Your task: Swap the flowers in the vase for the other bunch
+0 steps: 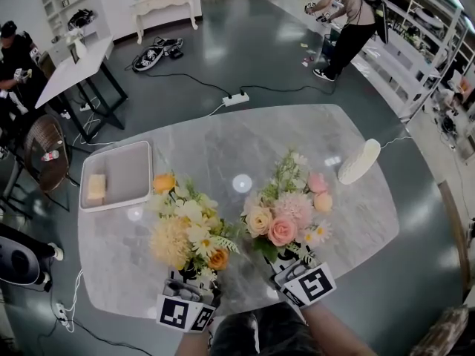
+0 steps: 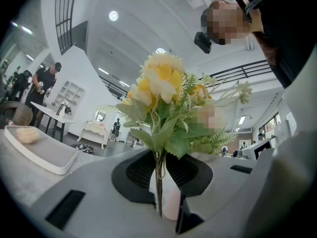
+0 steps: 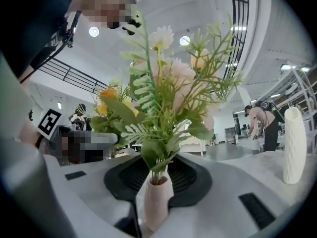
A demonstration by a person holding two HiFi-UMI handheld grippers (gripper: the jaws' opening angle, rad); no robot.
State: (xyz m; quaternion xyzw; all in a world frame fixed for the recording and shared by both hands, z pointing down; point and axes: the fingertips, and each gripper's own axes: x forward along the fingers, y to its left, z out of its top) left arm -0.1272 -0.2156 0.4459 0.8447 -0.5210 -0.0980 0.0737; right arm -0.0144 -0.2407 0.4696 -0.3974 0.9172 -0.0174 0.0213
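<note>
Holding two bunches of artificial flowers side by side above the near edge of a grey marbled worktop (image 1: 245, 136). Pinching the thin green stems of the yellow and orange bunch (image 1: 189, 232) in the left tongs (image 2: 161, 182), both jaws drawn in on the stems, blooms rising upright above them. Clamping the pale pink sleeve at the foot of the pink and peach bunch (image 1: 286, 213) in the right tongs (image 3: 154, 185), jaws pressing on that sleeve from either side, fern fronds fanning out overhead. Hanging just beside each other, the two bunches, outer leaves close to touching.

Standing upright and empty at the worktop's right side, well apart from both bunches: the white textured vase (image 1: 359, 162). Lying toward the left end: a shallow white tray (image 1: 137, 169), bearing a pale sponge-like block (image 1: 96, 188) in its near corner. Trailing over the dark floor beyond the far edge: a white power strip (image 1: 236, 99) with its cable. Bending by the shelving in the background: another person (image 1: 349, 28) in dark trousers.
</note>
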